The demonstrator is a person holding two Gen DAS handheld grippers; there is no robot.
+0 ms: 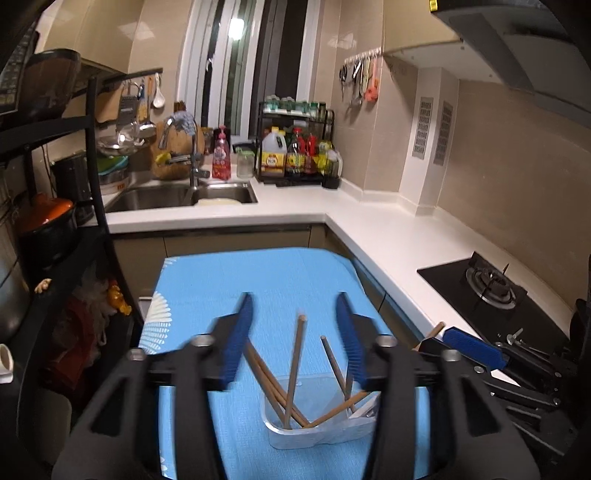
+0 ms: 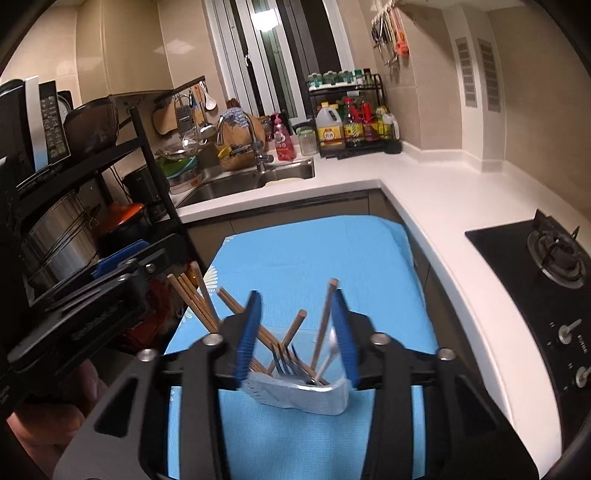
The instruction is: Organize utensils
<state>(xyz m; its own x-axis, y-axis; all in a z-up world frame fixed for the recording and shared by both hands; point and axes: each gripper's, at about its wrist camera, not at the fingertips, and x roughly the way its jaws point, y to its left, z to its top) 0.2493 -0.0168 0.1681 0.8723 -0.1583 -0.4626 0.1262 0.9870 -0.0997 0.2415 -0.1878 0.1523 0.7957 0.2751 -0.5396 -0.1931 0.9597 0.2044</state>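
Dim warm indoor light, window (image 1: 236, 29) glare, fisheye-bent edges, blurred foreground.

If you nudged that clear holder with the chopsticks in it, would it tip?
Probably, fairly easily. The holder looks like thin clear plastic, so likely light. The chopsticks stand far above its rim and lean outward, making it top-heavy. On the blue cloth it might catch rather than slide.

Wooden chopsticks (image 1: 295, 369), forks (image 2: 286, 363) upright in clear holder (image 1: 295, 432)

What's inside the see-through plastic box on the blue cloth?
The clear box holds wooden chopsticks leaning in one part, and metal forks and a spoon in the other. The utensils' lower ends and the box floor are blurred or hidden.
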